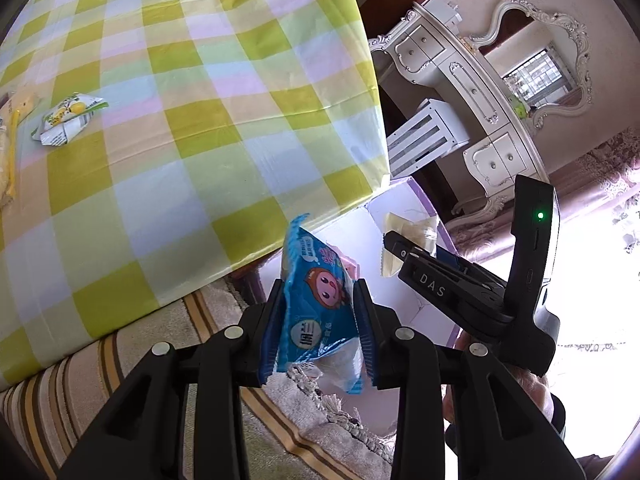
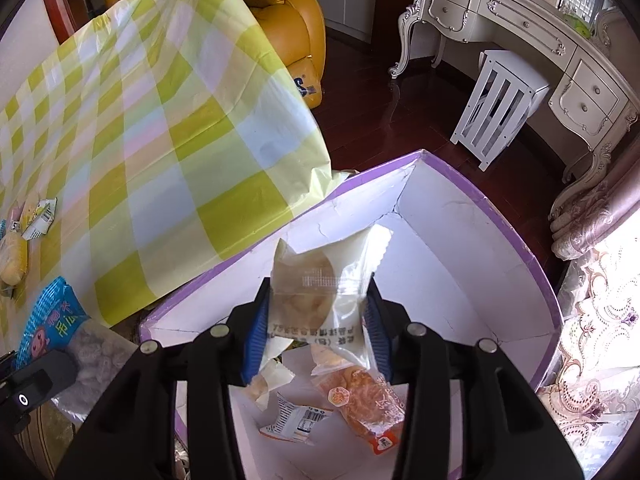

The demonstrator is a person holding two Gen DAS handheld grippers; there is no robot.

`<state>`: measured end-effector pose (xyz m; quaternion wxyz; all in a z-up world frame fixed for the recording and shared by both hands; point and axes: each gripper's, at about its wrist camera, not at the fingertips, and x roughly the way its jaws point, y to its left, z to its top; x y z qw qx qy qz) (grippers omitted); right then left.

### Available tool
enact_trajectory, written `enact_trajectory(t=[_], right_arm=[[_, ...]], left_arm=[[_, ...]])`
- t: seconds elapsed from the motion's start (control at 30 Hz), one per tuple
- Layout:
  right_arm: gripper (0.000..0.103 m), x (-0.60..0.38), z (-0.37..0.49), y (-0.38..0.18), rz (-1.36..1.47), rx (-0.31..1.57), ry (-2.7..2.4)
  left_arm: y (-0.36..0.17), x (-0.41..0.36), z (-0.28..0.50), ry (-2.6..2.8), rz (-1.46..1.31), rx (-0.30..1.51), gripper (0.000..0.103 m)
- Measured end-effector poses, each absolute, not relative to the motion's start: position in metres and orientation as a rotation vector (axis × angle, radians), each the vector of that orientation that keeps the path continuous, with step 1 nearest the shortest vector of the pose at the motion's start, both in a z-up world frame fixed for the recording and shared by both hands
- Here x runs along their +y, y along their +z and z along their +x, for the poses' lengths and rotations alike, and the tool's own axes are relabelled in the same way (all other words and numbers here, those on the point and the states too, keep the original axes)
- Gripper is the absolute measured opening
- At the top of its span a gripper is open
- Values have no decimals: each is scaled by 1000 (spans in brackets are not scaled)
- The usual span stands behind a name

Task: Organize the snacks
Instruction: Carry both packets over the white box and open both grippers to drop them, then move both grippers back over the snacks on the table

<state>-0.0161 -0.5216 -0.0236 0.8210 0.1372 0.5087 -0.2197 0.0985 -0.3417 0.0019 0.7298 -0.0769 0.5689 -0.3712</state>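
Observation:
My left gripper [image 1: 320,288] is shut on a blue snack packet [image 1: 312,300] with a cartoon face, held just off the table's corner; the same packet [image 2: 48,320] shows at the left of the right wrist view. My right gripper [image 2: 318,284] holds a pale, clear-wrapped pastry packet [image 2: 316,292] between its blue pads, over a white box with a purple rim [image 2: 460,248]. An orange packet [image 2: 360,400] and a white barcoded packet [image 2: 296,420] lie in the box. In the left wrist view the right gripper [image 1: 394,240] hangs over the box [image 1: 400,208].
The table wears a green and yellow checked cloth [image 1: 180,120], with a lemon-print packet [image 1: 68,118] and yellow snacks [image 1: 10,152] at its left. Around it are a striped rug [image 1: 120,360], a white stool [image 2: 500,112], an ornate dresser [image 2: 520,32], an orange armchair [image 2: 288,12] and curtains [image 2: 592,320].

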Motion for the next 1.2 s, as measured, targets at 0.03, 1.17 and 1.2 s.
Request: enact_trajectory(t=[0.03, 1.17, 1.2], right_arm=[[50, -524, -17, -23, 296, 1081, -474], [76, -470, 7, -8, 227, 1071, -349], [76, -466, 9, -8, 223, 1072, -337]], left_arm=[[2, -343, 99, -832, -181, 1259, 36], [5, -269, 118, -637, -255, 1189, 61], [4, -262, 119, -622, -260, 1185, 61]])
